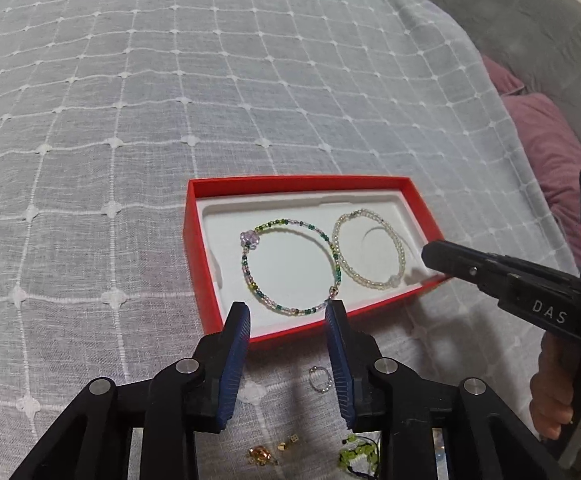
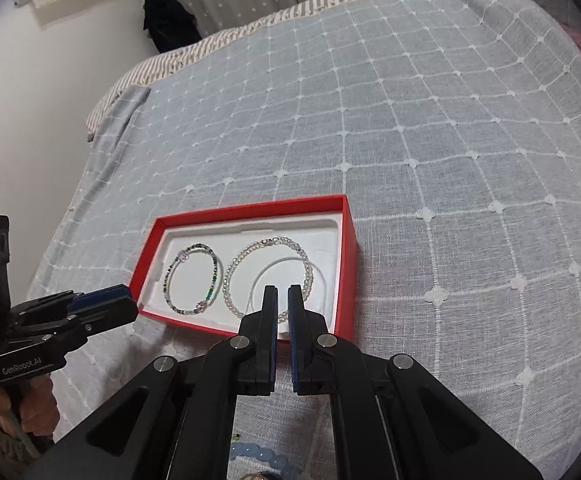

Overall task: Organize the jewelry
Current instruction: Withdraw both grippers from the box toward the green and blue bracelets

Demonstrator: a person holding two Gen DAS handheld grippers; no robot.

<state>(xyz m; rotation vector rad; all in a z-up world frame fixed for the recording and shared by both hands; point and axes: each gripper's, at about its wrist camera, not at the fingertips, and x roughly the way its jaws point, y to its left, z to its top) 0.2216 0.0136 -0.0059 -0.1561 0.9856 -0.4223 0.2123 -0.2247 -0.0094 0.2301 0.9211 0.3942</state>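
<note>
A red box with a white insert lies on the bed; it also shows in the right wrist view. Inside lie a green and purple beaded bracelet and a pearl-white bracelet side by side. My left gripper is open and empty, its tips at the box's near edge. My right gripper is nearly shut with a narrow gap, empty, over the box's near right part. A small silver ring, gold pieces and a green beaded piece lie on the cover below the left gripper.
The grey-blue checked bed cover spreads all around. Pink and grey pillows lie at the right. A pale blue bead bracelet lies under the right gripper. A white wall runs along the bed's left side.
</note>
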